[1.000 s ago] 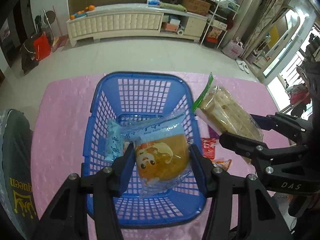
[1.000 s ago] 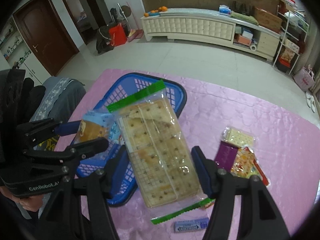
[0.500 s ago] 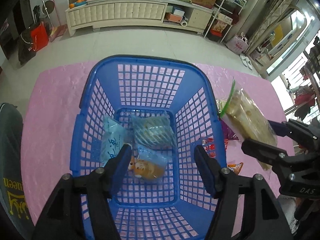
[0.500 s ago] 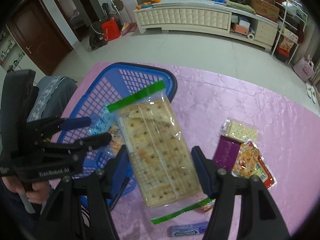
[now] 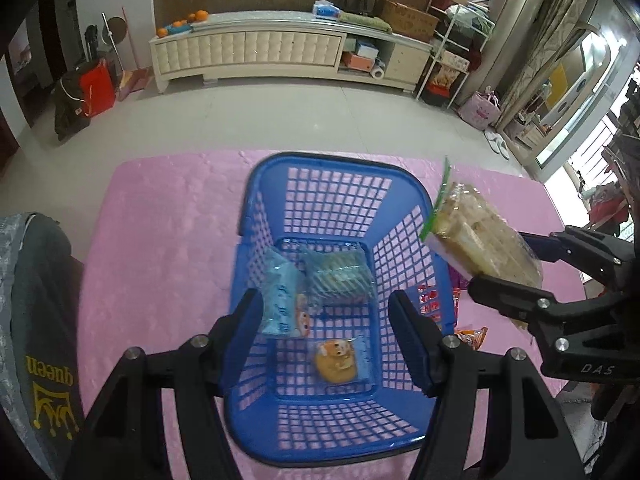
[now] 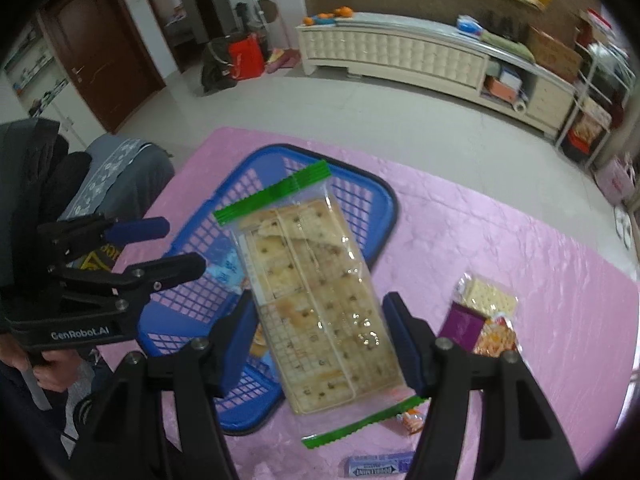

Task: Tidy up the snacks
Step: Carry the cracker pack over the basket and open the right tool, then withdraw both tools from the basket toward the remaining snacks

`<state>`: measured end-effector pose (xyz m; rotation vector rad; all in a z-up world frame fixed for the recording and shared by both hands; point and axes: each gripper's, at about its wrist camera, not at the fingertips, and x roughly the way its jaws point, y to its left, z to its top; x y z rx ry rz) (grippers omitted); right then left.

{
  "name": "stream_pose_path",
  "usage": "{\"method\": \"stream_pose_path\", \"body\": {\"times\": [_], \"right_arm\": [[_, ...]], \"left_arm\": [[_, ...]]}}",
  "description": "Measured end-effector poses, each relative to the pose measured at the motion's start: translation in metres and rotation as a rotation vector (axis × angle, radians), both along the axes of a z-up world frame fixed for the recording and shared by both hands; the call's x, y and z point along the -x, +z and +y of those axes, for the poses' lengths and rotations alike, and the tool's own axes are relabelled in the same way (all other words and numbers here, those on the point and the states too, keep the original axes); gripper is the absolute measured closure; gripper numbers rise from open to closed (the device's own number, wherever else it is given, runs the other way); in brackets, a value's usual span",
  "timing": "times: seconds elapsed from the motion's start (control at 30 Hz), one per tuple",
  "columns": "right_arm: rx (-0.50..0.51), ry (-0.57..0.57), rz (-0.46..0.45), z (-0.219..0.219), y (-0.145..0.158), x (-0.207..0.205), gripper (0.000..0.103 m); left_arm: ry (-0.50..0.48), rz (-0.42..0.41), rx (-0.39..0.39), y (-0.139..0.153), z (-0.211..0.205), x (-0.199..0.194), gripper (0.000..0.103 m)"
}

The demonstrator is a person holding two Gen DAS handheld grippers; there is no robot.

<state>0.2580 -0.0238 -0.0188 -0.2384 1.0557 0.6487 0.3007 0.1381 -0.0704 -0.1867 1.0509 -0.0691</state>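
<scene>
The right gripper (image 6: 320,332) holds the cracker pack (image 6: 316,300) between its fingers, just beside the blue basket (image 5: 336,172). The left gripper (image 5: 324,320) hangs wide and empty above it. Best carry the pack over the rim, then lower it flat.

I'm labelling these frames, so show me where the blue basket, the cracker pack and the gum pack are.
blue basket (image 5: 320,162): left wrist view, far rim.
cracker pack (image 6: 316,304): right wrist view, middle of the clear wrapper.
gum pack (image 6: 378,467): right wrist view, printed face.
</scene>
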Motion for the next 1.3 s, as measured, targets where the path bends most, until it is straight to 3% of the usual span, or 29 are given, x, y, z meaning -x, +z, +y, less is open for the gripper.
{"method": "stream_pose_path", "body": {"times": [0.43,0.7,0.8,0.87,1.07,1.3], "right_arm": [[0.077,0.163,-0.04,0.055,-0.019,-0.014,0.036],[0.142,0.195,-0.051,0.073,-0.039,-0.037,0.035],[0.189,0.168,-0.064,0.074,-0.049,-0.043,0.027],[0.184,0.155,-0.065,0.073,-0.051,-0.044,0.016],[0.148,0.13,-0.082,0.057,-0.039,-0.033,0.016],[0.094,0.102,-0.066,0.031,-0.014,-0.008,0.016]], "left_arm": [[0.008,0.025,-0.025,-0.012,0.026,0.0,0.04],[0.016,0.043,-0.016,-0.025,0.039,-0.008,0.04],[0.024,0.048,-0.022,-0.029,0.041,-0.011,0.04],[0.029,0.053,-0.012,-0.031,0.04,-0.012,0.04],[0.018,0.055,-0.022,-0.029,0.03,-0.008,0.04],[-0.009,0.014,-0.022,-0.004,0.008,0.01,0.04]]}}
